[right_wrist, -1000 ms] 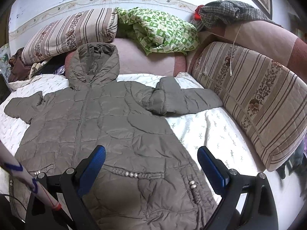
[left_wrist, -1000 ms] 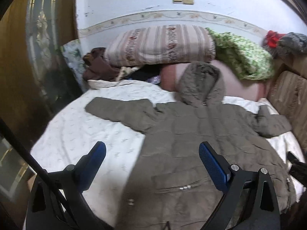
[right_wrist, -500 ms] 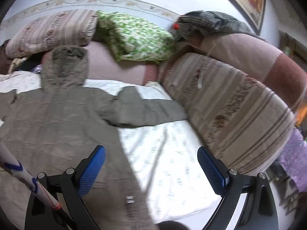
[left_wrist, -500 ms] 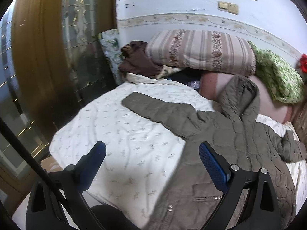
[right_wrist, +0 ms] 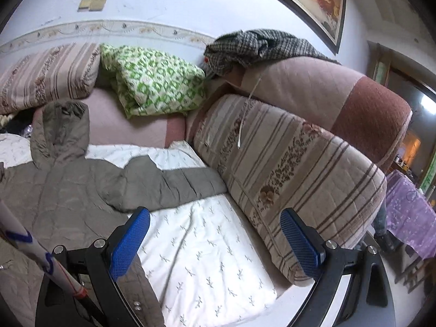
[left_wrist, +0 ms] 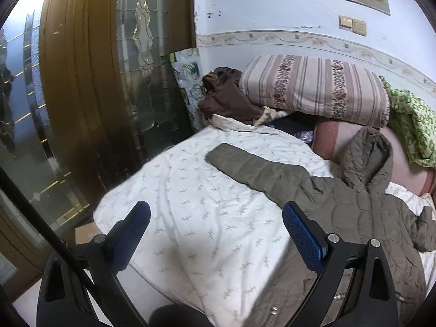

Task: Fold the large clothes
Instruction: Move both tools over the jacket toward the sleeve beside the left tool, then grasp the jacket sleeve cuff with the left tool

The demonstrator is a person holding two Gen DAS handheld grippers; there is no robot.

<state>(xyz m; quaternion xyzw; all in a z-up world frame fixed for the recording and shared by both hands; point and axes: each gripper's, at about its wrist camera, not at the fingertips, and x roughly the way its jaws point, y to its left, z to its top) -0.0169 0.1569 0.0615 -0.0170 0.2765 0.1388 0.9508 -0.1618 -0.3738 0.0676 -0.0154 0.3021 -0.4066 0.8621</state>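
An olive-grey hooded puffer jacket lies spread flat, front up, on the white patterned bed sheet. Its left sleeve stretches out toward the door side. In the right wrist view the jacket shows with its other sleeve reaching toward the striped bolster. My left gripper is open and empty above the sheet, left of the jacket body. My right gripper is open and empty above the sheet, right of the jacket body.
A wooden glass-paneled door stands left of the bed. Striped pillow, brown clothes and a green quilt pile at the head. A long striped bolster and pink cushion line the right side.
Both grippers have swung outward from over the jacket: the left view turned toward the left sleeve and door, the right view toward the right sleeve and bolster. Both stay open.
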